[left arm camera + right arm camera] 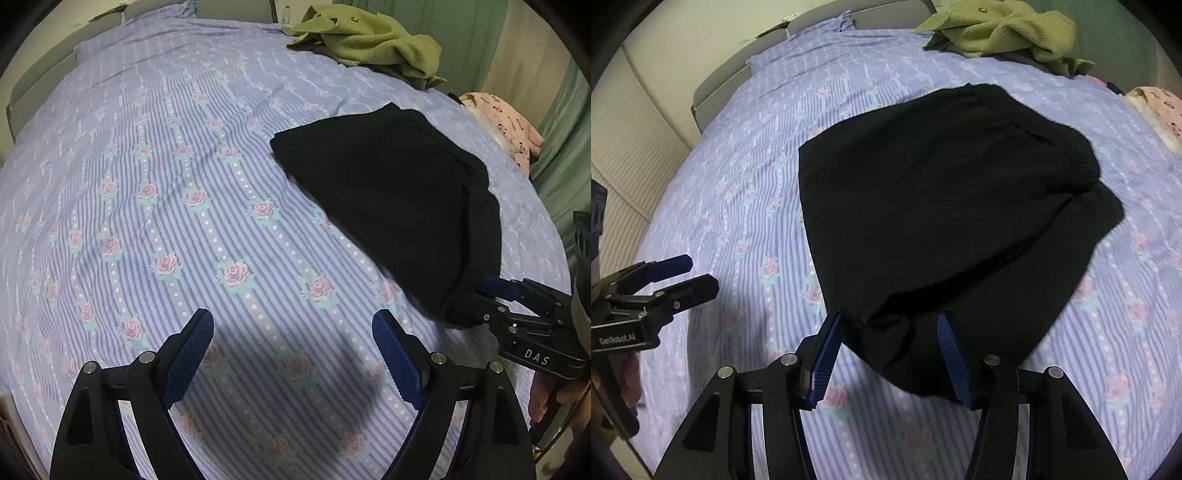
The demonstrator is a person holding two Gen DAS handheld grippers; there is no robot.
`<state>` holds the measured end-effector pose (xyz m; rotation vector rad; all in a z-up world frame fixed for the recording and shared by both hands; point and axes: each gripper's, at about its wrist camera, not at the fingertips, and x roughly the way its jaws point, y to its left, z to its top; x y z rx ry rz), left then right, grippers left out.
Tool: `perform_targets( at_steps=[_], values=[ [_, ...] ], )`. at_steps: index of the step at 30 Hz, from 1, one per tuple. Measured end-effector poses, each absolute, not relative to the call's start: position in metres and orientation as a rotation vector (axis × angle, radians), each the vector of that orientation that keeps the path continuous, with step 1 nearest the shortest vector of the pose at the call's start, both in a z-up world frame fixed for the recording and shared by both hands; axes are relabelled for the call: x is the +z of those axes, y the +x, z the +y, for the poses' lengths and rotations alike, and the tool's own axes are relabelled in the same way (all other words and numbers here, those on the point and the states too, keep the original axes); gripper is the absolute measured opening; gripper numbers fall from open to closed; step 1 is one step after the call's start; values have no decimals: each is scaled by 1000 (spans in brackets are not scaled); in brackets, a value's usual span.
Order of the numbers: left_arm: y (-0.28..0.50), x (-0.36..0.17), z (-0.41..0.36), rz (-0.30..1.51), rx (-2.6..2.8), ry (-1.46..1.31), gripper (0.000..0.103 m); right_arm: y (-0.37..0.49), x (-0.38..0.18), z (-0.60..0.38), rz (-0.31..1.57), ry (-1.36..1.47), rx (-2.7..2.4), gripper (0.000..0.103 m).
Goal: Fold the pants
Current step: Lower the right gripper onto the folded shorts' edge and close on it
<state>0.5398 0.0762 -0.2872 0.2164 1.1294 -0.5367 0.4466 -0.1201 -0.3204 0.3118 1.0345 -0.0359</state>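
Between right gripper (890,354) jaws — pants (942,206) edge

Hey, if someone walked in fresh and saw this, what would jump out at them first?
The black pants stand out first, folded into a dark slab on the lilac rose-striped bedsheet. The right tool straddles their near edge, pads not yet pressing, while the left tool hovers open over bare sheet. A crumpled green knit garment lies at the bed's far side.
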Motion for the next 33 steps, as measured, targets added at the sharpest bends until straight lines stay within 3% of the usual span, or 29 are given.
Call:
perform_targets(
  at_steps=[1,3,5,9,14,16,17,18,20,33],
  values=[
    [541,-289,77,1134,-535,215,88,449,-322,-118,1036,311,-24,51],
    [543,-290,80,1143,-527,212,88,450,-327,-115,1055,319,-2,29],
    [546,-291,84,1144,-520,205,88,445,-328,-111,1068,323,8,16],
    [553,-294,88,1148,-504,213,88,427,-330,-101,1078,350,4,8],
    [559,-296,89,1150,-500,222,88,401,-344,-104,1129,452,-112,8],
    [560,-296,89,1141,-504,228,88,388,-340,-105,1108,546,-143,15],
    [561,-295,89,1140,-507,228,88,383,-337,-103,1092,595,-148,37],
    [562,-295,89,1139,-509,225,88,380,-333,-100,1071,629,-159,65],
    [565,-296,88,1133,-519,215,88,372,-325,-93,978,685,-204,78],
    [581,-308,73,1136,-553,165,88,380,-373,-90,771,991,-403,80]
  ],
)
